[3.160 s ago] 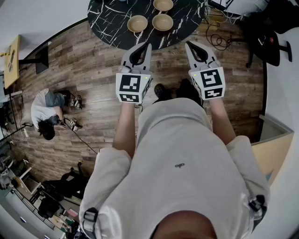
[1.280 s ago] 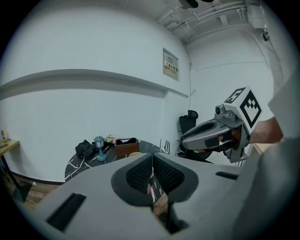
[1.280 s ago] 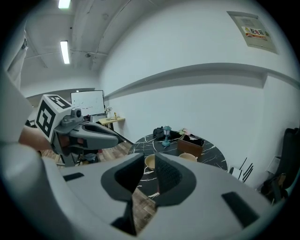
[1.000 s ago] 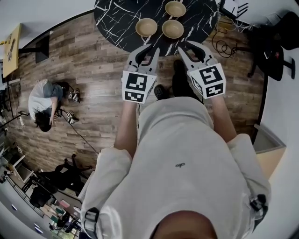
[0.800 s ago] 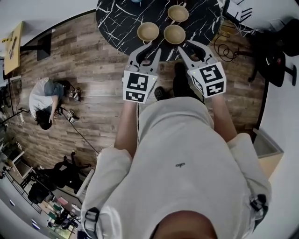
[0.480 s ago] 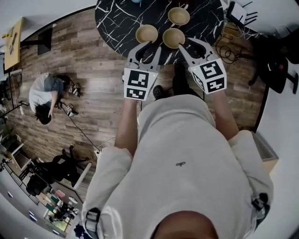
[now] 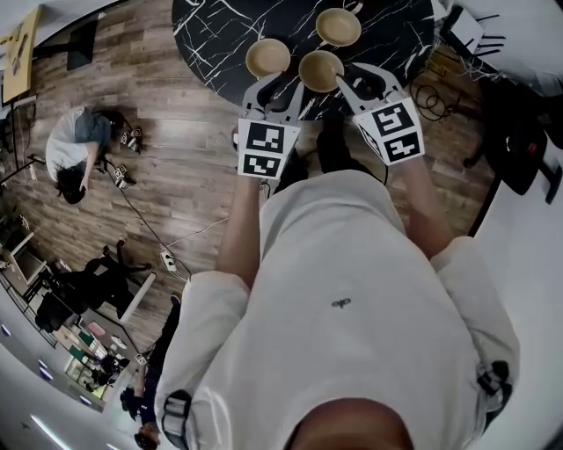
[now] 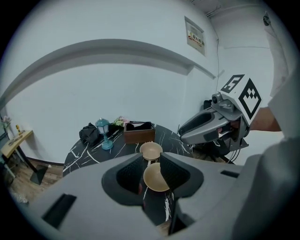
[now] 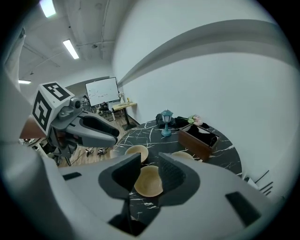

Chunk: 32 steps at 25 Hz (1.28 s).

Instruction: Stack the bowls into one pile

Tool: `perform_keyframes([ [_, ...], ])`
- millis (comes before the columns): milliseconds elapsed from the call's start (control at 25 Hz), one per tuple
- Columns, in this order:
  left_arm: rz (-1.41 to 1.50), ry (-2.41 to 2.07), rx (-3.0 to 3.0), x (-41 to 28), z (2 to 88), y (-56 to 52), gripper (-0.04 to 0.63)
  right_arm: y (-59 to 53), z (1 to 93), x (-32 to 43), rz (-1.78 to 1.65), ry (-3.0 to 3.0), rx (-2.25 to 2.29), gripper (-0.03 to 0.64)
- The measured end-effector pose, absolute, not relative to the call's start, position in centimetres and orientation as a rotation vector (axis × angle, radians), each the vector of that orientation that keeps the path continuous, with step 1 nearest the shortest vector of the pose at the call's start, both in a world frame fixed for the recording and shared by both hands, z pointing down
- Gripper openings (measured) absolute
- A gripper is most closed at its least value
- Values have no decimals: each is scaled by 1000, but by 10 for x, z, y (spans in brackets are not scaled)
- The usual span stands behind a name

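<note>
**Tan bowls, none stacked yet: reach in hand**

Tan, three of them, each lying singly on the black marbled bench (image 7: 220, 35). We take the near bowl (image 7: 320, 70) as our mark. The left bowl (image 7: 267, 57) lies just beside it on its left, with a thin gap showing between the rims. The far bowl (image 7: 339, 26) lies beyond it, apart, toward the brown box (image 9: 199, 136).

Left tongs (image 7: 274, 88): short of the near bowl and to its left, jaws opening, nothing between the pads. Through the gap a framed bowl (image 8: 156, 177) shows, lying on the bench beyond the tips. Whether it is the near bowl or the left bowl we cannot tell.

Right tongs (image 7: 361, 77): just right of the near bowl, on the person's side, jaws spread wide and empty. Their own view lines the gap up on the near bowl, which sits untouched past the tips.

Our reading: the step in hand is the approach for the first pick. No bowl is lifted and the pile is not begun.

Next move, as we judge it: one pair of tongs drops onto a rim, one pad inside the wall and one outside. It then closes, lifts clear and carries the bowl over a neighbour. The rims look thin and the walls slope, so a shallow bite could slip. With both tongs crowding the near bowl, we would hold one back.
</note>
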State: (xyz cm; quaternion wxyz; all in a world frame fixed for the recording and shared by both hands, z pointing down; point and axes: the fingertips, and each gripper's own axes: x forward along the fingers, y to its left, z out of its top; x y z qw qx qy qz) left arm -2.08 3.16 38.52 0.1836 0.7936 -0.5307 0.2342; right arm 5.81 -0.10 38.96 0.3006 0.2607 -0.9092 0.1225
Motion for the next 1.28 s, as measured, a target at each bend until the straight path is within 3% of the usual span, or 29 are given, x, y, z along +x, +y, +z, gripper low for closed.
perform_keyframes([
  [1280, 597, -1480, 1753, -12, 528, 24, 101, -28, 539, 73, 441, -2168, 460, 107],
])
